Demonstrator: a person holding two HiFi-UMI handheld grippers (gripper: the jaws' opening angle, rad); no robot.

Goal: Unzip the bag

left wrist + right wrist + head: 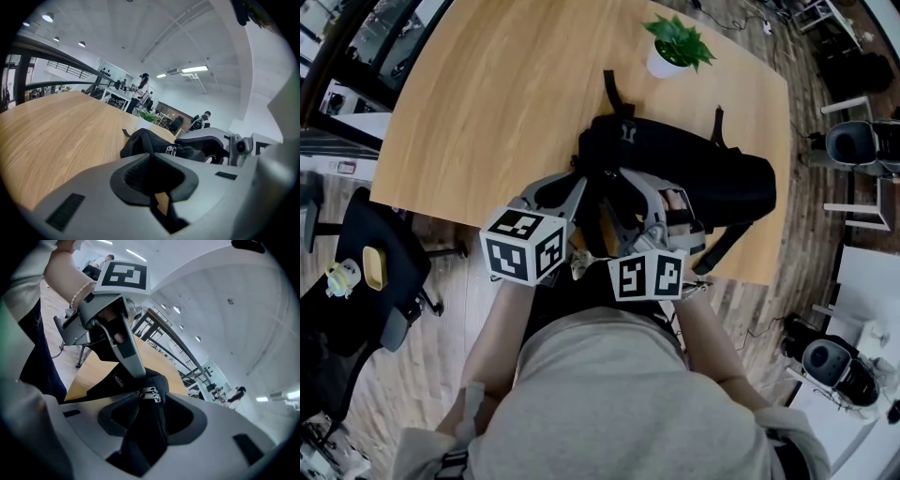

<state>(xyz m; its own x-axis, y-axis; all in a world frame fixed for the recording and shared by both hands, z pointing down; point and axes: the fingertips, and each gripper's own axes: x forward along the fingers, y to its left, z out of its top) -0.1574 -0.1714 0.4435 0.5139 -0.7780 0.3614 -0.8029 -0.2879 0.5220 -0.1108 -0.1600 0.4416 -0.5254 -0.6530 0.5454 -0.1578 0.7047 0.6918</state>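
A black backpack [684,164] lies on the wooden table [487,103] near its front edge. In the right gripper view my left gripper [138,373] is shut on a fold of the bag's fabric next to a small white label [118,379]. In its own view the left gripper [151,157] has its tips together with dark cloth behind them. The right gripper [152,416] stands open around a ridge of the bag, with two metal zipper pulls [150,394] just beyond its fingertips. The pads do not press on the cloth. From above, both grippers [579,180] [661,202] reach onto the bag's near side.
A white pot with a green plant [667,58] stands at the table's far side, behind the bag. Black straps [609,89] trail from the bag toward it. An office chair [380,272] stands on the floor at the left. Bare tabletop [51,136] stretches left of the bag.
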